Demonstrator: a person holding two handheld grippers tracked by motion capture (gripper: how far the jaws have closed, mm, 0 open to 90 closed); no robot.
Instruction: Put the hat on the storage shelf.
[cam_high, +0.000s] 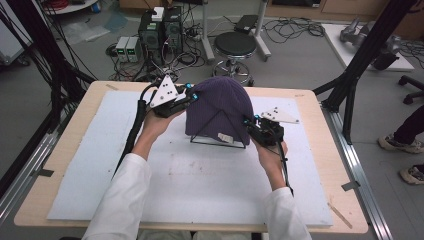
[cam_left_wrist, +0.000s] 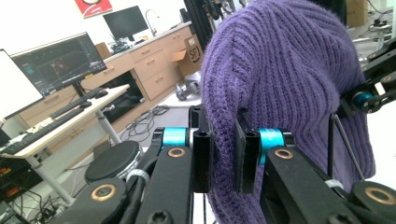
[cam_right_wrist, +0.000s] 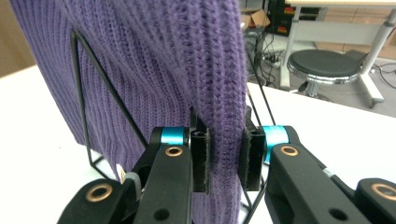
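Draping purple knit hat over black wire stand on white worktop. Best lowered evenly, both edges level, wire kept inside the knit. Left gripper clamped on hat's left edge; right gripper clamped on right edge.

one purple beanie; one wire stand; two hand-held grippers

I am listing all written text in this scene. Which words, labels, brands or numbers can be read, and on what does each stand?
"SF": printed on the open brown cardboard box under the wooden counter; any further characters are unclear.
Small white label on the purple knitted hat: too small to read.
Red sign on the white wall: blurred.
Dark computer monitor: text too small to read.
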